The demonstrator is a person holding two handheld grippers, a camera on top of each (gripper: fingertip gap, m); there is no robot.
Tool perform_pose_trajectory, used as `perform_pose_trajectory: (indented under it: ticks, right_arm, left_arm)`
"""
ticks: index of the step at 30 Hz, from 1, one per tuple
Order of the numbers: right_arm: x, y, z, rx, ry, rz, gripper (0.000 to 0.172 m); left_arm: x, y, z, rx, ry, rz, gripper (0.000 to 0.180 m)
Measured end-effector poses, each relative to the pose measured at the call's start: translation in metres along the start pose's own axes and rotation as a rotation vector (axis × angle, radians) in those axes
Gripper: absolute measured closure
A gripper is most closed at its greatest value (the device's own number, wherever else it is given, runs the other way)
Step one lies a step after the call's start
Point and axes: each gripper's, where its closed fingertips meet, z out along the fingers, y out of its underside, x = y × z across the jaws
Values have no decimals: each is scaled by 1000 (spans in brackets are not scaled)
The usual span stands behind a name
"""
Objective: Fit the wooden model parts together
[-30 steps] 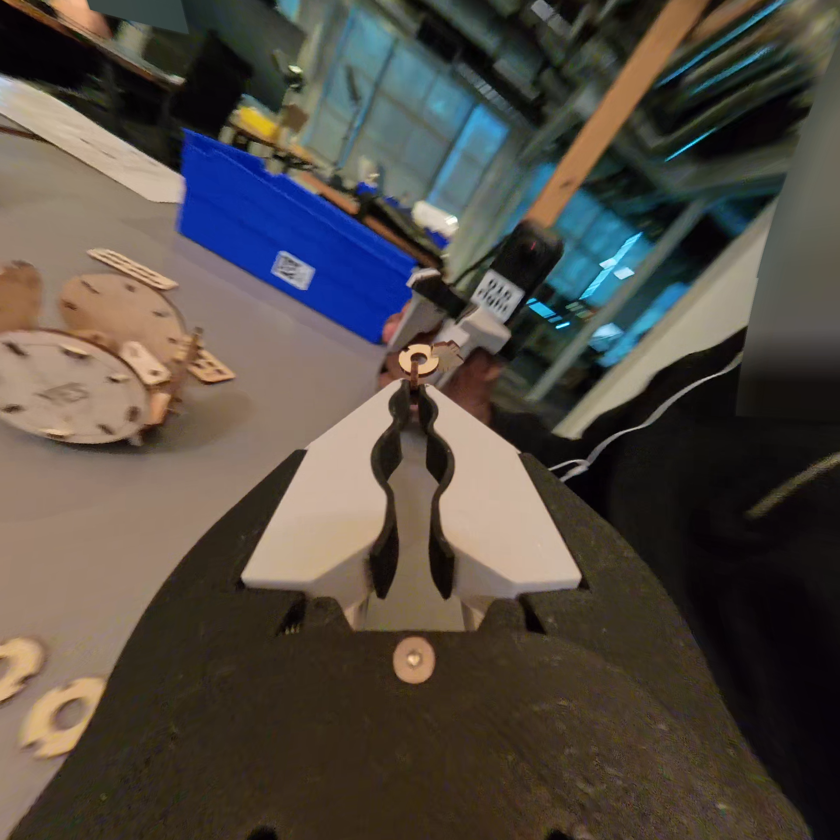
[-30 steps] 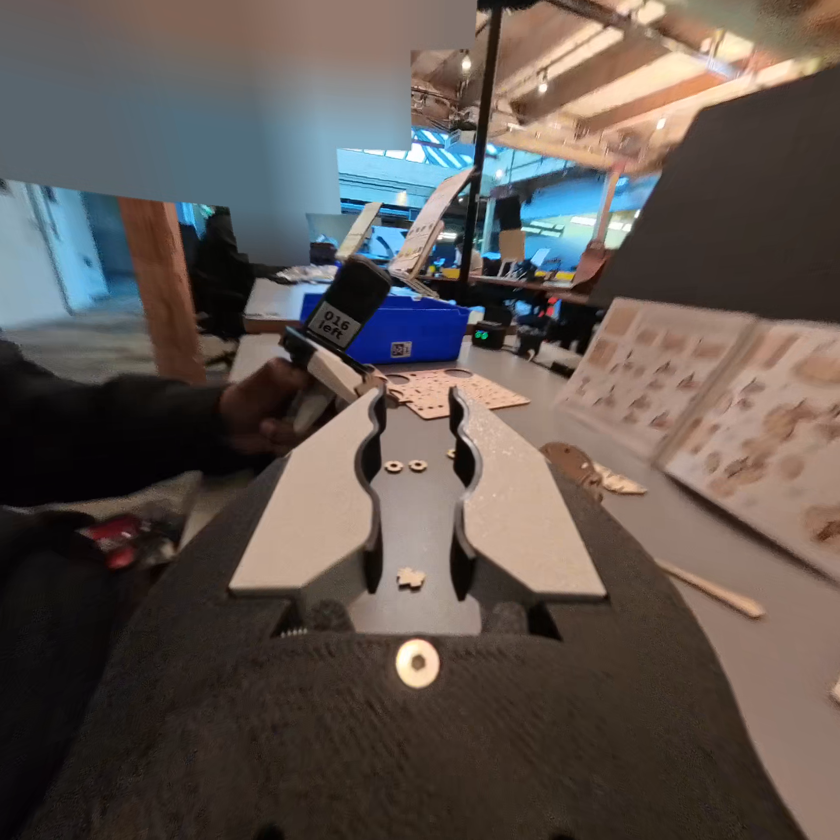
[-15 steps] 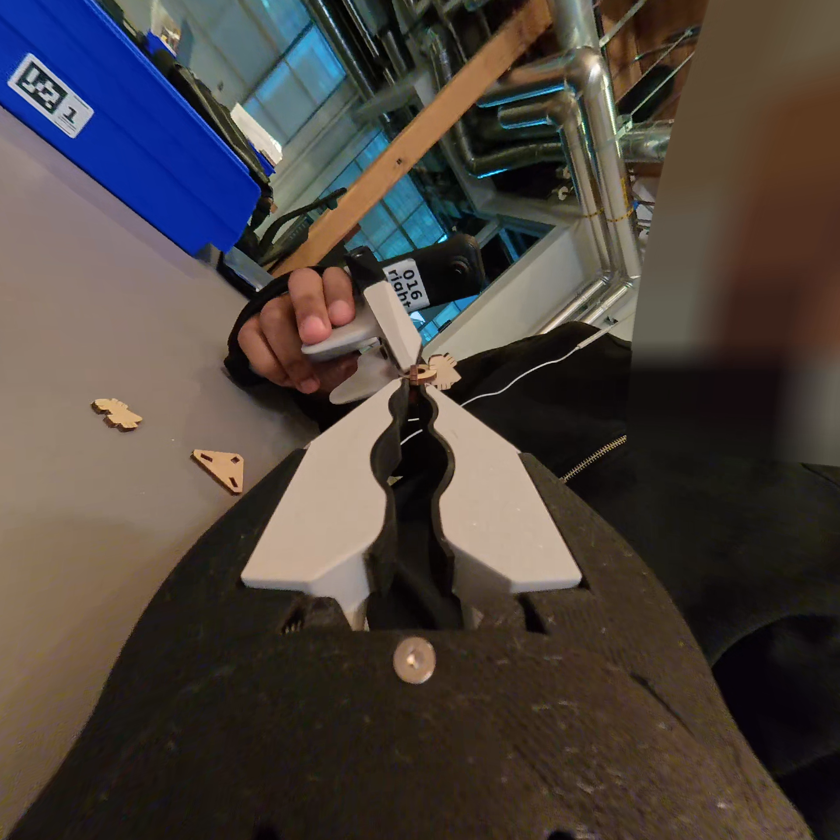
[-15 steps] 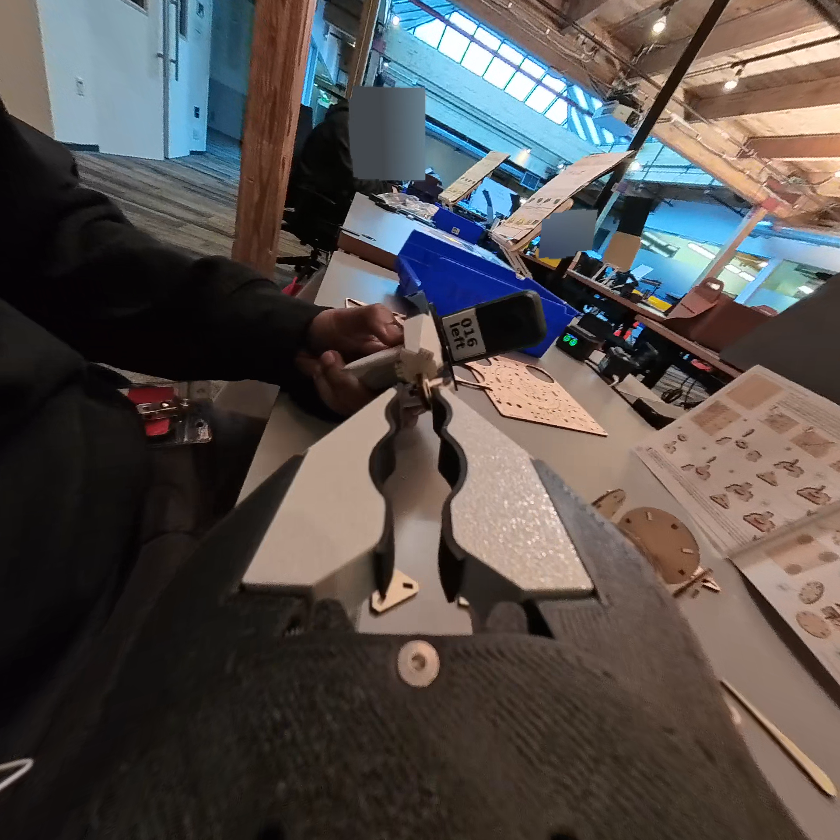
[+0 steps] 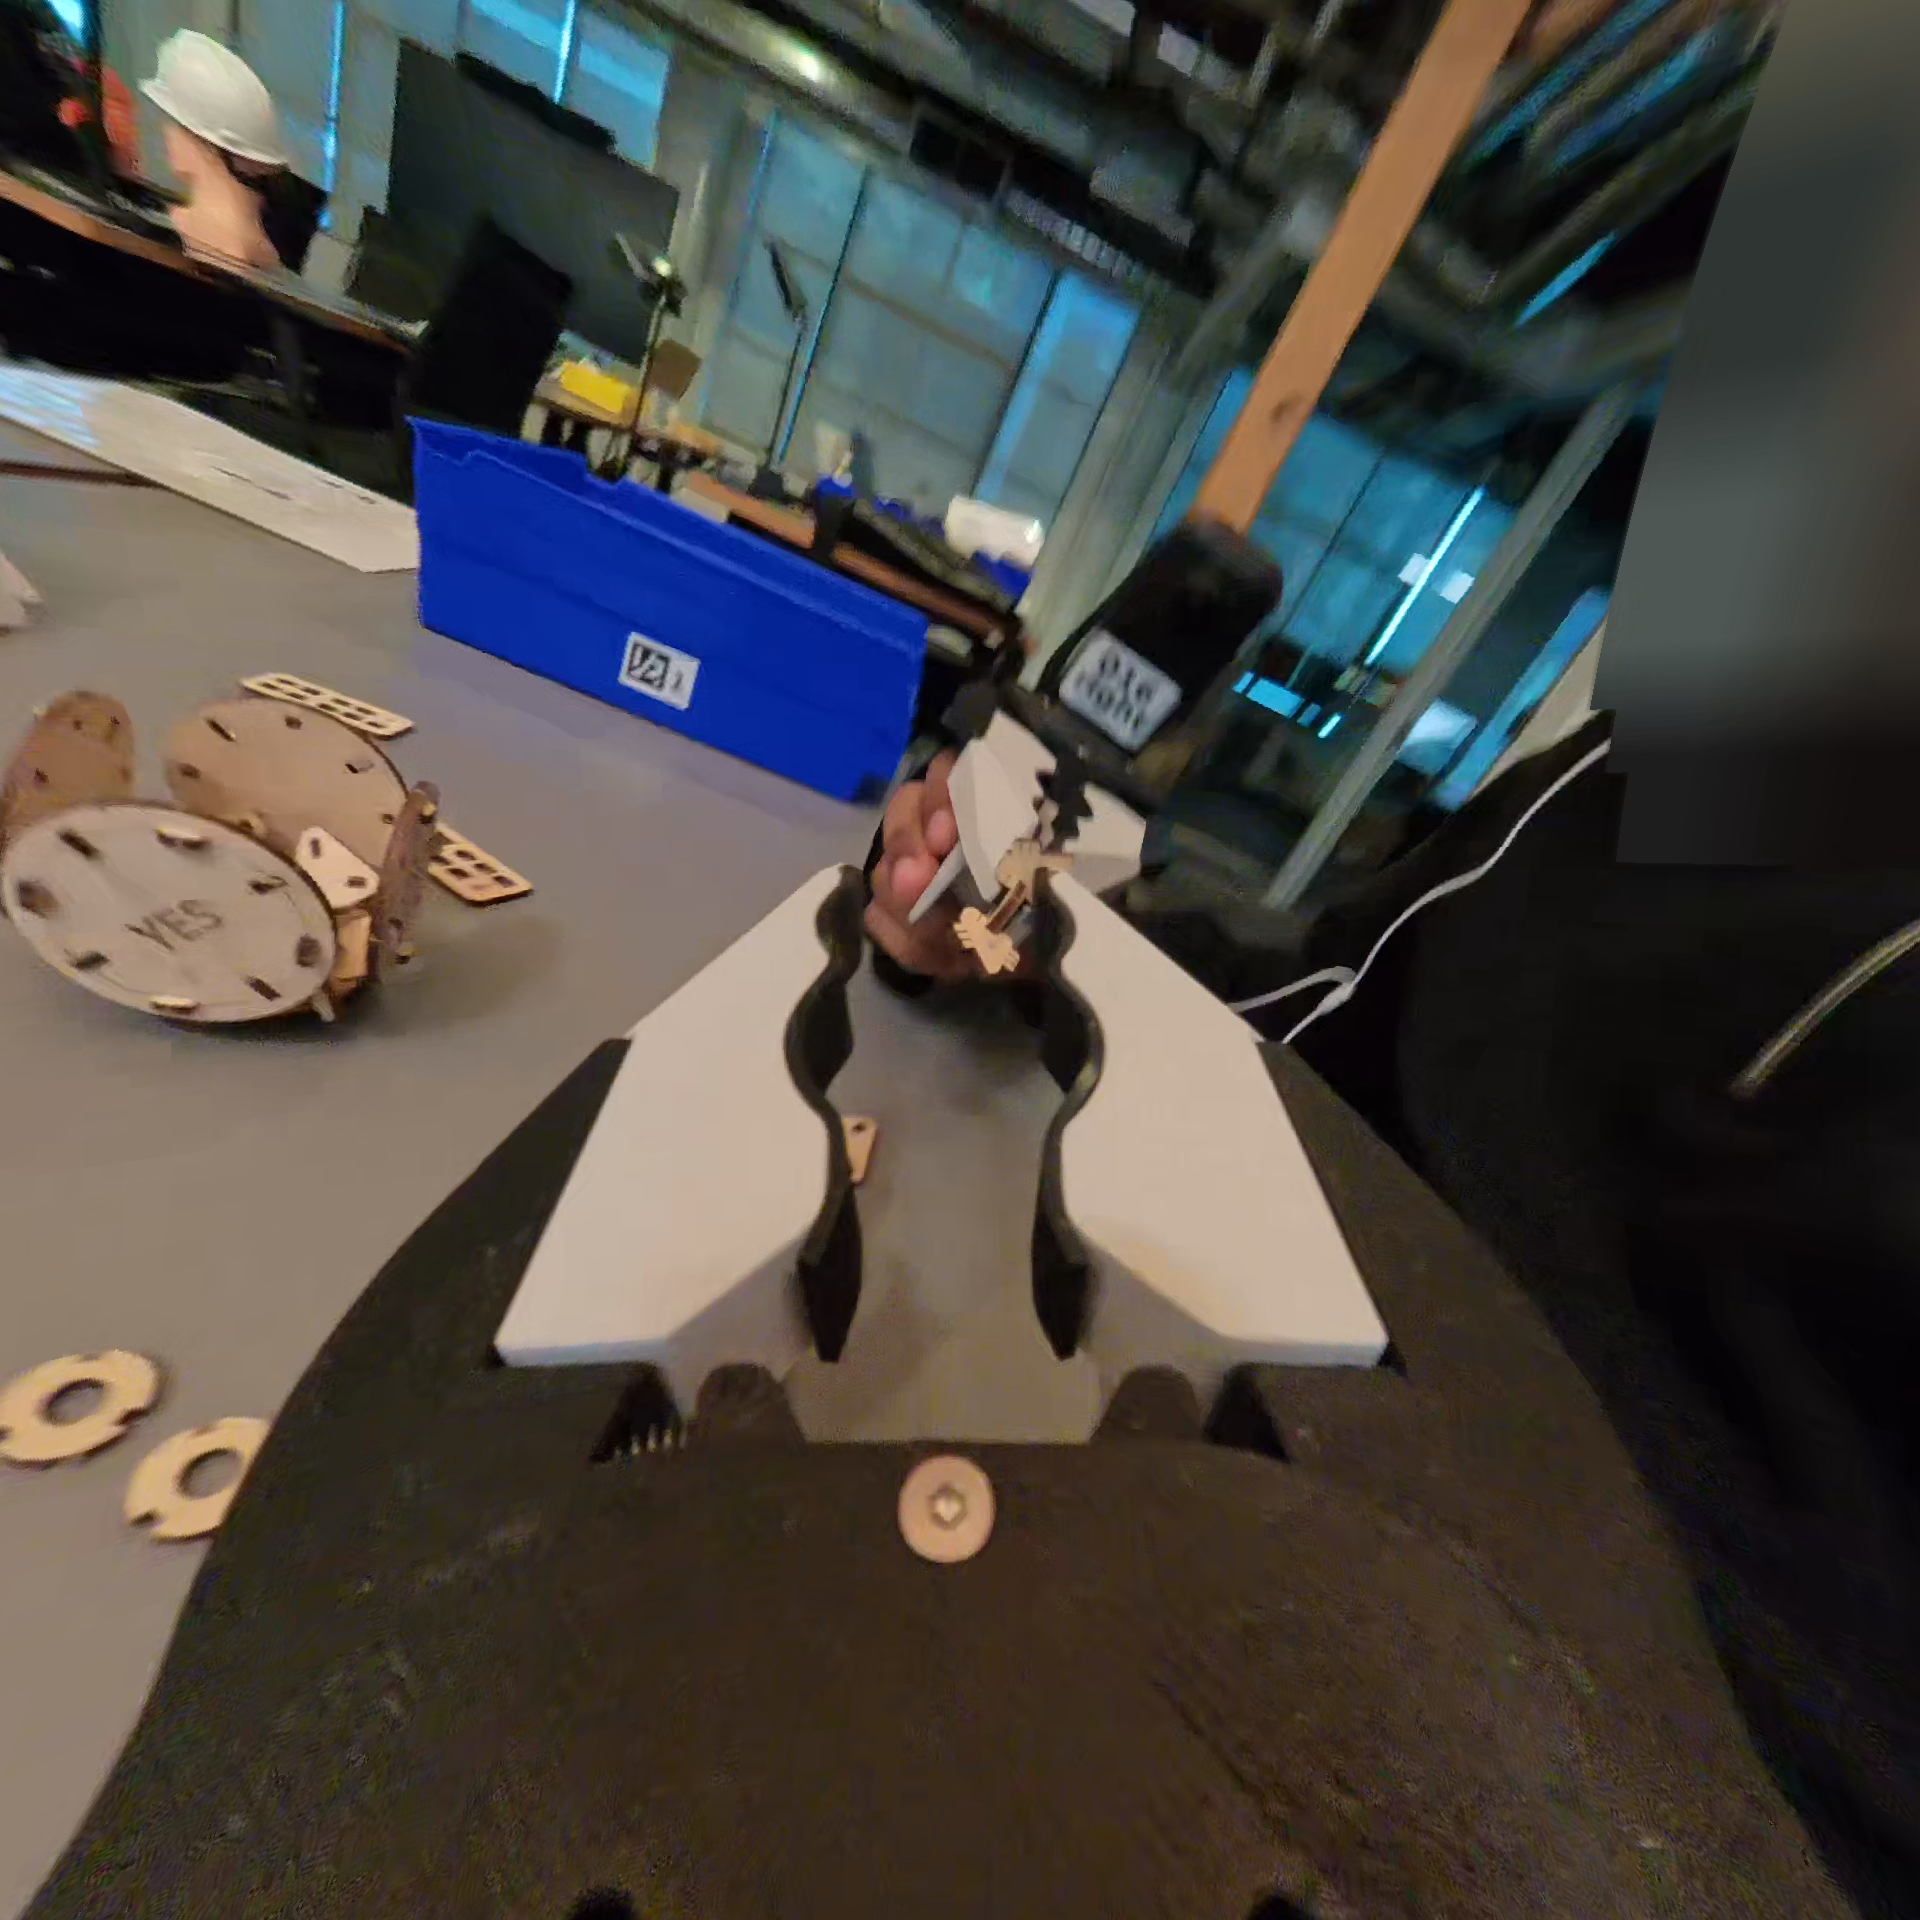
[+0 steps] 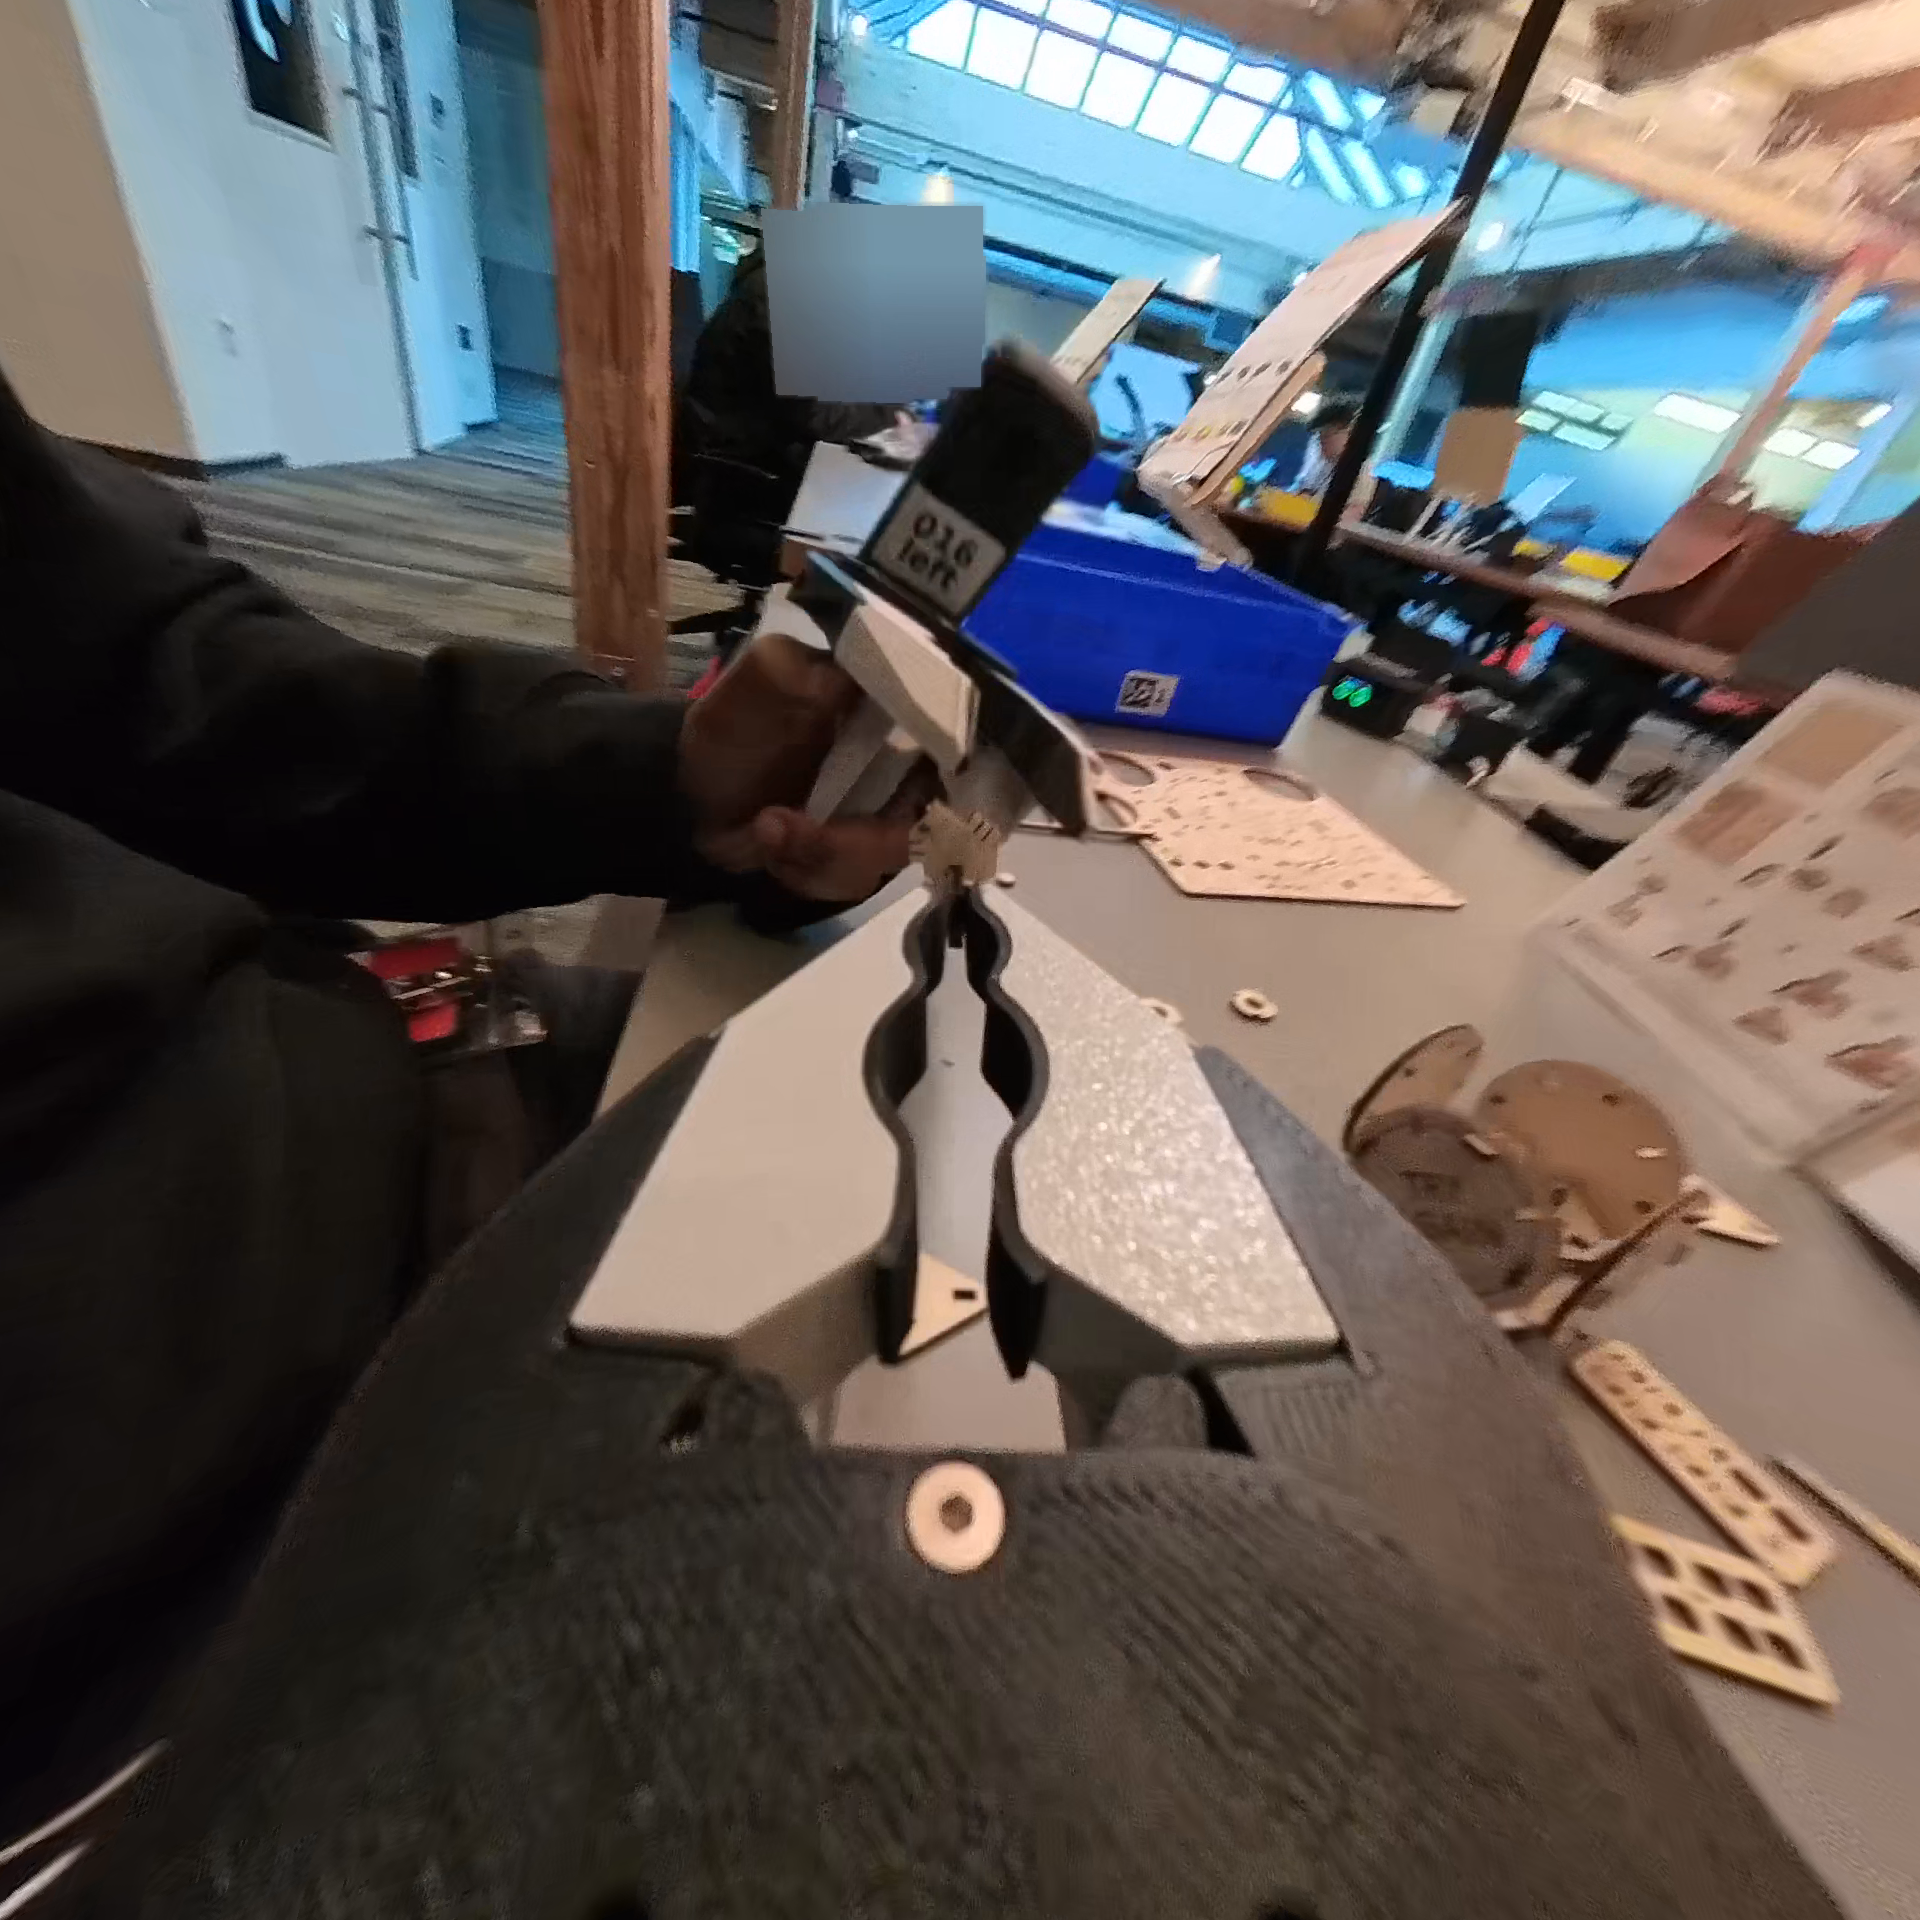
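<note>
Right gripper (image 6: 954,902) jaws clamp a small wooden piece (image 6: 956,837); left gripper (image 5: 940,914) jaws open, empty

We spot a white sticker (image 5: 657,670) with a black code mark on the front wall of the blue bin (image 5: 582,582) at the bench's far edge. A white label (image 6: 938,554) with dark print sits on a black handle (image 6: 1023,416). A word is engraved on the wooden disc (image 5: 171,925) near the left edge, and there are printed sheets (image 6: 1766,914) by the right edge.

The plain grey tabletop (image 5: 644,935) carries pale tan laser-cut plywood pieces dotted with dark slots (image 5: 166,914) and a bright blue plastic bin (image 5: 644,592). The black-padded, light grey right tongs (image 6: 954,902) pinch a tan cross-shaped wooden piece (image 6: 956,836).
</note>
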Motion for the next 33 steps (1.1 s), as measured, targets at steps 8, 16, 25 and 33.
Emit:
perform_pose_trajectory:
  ticks: [8,16,25,33]
  right_arm:
    - [-2,3,0,-12,-85,148,171]
    - [-3,2,-2,-4,-122,184,171]
    - [1,2,-2,4,-116,209,169]
    - [62,14,-27,-9,220,336,146]
  left_arm:
    - [12,12,9,-181,-64,193,167]
    - [14,25,21,-269,-57,229,176]
    - [12,25,24,-286,-53,268,178]
    - [-23,-5,-4,-77,-168,179,179]
